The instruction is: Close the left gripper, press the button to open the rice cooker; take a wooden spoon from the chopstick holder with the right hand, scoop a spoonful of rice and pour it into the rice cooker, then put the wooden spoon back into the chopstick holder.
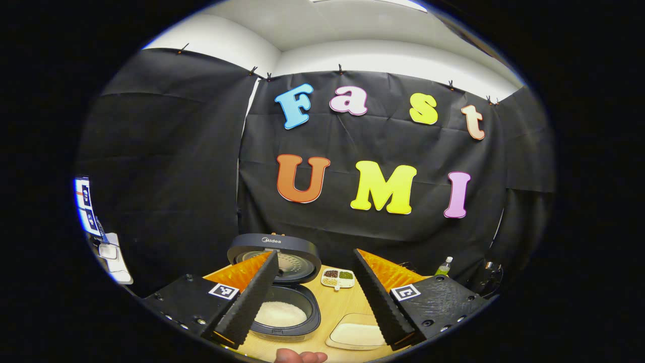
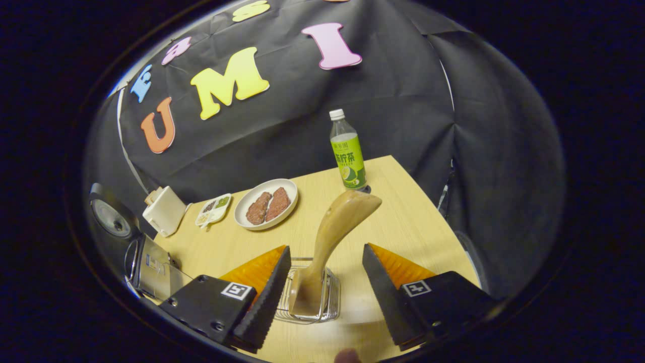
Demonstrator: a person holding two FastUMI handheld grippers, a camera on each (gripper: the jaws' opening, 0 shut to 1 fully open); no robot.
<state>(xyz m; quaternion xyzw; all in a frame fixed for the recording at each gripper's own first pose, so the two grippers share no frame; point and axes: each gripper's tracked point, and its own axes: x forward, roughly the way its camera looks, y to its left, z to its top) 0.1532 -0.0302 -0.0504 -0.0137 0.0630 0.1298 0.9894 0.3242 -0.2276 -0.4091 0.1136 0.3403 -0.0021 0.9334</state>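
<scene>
In the left gripper view, the left tongs [image 1: 315,292] stand apart above the worktop [image 1: 342,307], and the rice cooker [image 1: 282,297] sits at seven o'clock, lid up, white rice inside. In the right gripper view, the right tongs [image 2: 322,282] also stand apart, flanking the wooden spoon [image 2: 330,237], which stands in the wire chopstick holder [image 2: 330,297] at six o'clock.

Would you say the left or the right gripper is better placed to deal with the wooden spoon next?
Right. The right gripper is open with the spoon standing between its fingers in the wire holder. The left gripper is open, facing the open cooker.
</scene>
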